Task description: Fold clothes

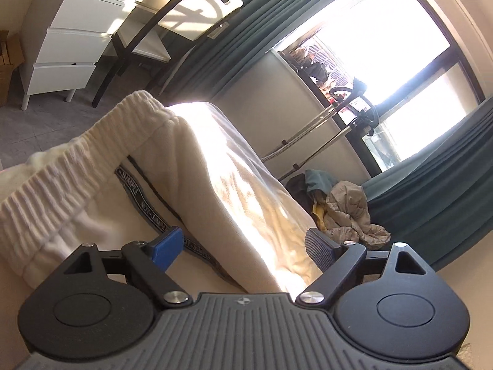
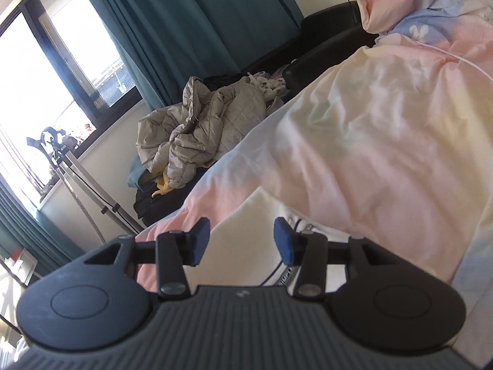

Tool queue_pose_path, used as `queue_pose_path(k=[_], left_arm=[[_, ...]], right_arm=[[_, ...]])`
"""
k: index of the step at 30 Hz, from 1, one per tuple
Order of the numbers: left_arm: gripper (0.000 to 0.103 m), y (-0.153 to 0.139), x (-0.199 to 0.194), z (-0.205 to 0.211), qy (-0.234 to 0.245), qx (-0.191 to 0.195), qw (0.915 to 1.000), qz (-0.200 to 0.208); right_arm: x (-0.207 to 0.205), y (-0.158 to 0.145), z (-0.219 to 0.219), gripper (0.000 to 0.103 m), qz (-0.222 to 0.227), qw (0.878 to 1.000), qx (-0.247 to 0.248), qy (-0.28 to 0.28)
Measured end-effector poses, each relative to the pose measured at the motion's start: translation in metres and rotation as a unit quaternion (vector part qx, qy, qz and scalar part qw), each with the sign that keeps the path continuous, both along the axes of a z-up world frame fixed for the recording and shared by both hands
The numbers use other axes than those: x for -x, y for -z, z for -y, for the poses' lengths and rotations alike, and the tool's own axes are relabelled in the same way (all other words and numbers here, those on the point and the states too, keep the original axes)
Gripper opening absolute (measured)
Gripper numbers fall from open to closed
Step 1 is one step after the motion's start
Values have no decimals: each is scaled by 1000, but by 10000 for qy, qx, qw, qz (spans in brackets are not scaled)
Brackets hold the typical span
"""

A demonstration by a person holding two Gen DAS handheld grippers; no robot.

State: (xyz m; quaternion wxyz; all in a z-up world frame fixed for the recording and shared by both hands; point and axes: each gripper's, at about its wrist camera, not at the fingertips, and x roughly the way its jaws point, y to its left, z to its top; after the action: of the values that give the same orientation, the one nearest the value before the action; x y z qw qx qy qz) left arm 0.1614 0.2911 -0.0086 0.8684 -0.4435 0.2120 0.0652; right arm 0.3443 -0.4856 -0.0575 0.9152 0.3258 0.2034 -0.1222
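Observation:
A cream fleece garment with a ribbed elastic waistband and a grey printed tape lies folded over on the bed. My left gripper is open, its fingers spread wide to either side of the folded cream layer, which is not clamped. In the right wrist view a corner of the same cream garment lies on the pastel pink and yellow bed cover. My right gripper hovers just over that corner, open, with cloth visible between its blue pads.
A beige quilted jacket is heaped on a dark sofa beside the bed. Teal curtains frame a bright window. White drawers and a desk stand on the far floor. A white cable crosses the bed cover.

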Motion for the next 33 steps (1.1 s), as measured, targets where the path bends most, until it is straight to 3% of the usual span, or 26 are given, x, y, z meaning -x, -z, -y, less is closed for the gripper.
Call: queue_pose_path(k=[7, 12, 16, 18, 22, 24, 27, 29, 33], left_arm=[[89, 42, 56, 17, -390, 1110, 9916, -538], [89, 75, 61, 7, -657, 1643, 9801, -905], [87, 97, 43, -1, -674, 2061, 9737, -694], [82, 98, 32, -2, -646, 1918, 9775, -595], [56, 100, 8, 4, -594, 1278, 9889, -470], [43, 101, 0, 6, -635, 1020, 9917, -452], [16, 96, 0, 8, -719, 753, 9941, -293], [10, 89, 5, 8, -764, 810, 9937, -87], [8, 67, 18, 6, -648, 685, 9954, 180]], right_arm=[[87, 36, 26, 56, 36, 9887, -1480, 229], [90, 66, 36, 59, -254, 9809, -1929, 96], [74, 91, 37, 59, -230, 9802, -1962, -92], [62, 100, 35, 59, -81, 9818, -1880, -241], [38, 100, 30, 53, 141, 9878, -1482, -465], [32, 100, 26, 39, 245, 9889, -1395, -451], [32, 93, 19, 16, 366, 9909, -1247, -340], [39, 85, 19, 14, 513, 9896, -1331, -207], [68, 64, 24, 12, 654, 9855, -1563, -18]])
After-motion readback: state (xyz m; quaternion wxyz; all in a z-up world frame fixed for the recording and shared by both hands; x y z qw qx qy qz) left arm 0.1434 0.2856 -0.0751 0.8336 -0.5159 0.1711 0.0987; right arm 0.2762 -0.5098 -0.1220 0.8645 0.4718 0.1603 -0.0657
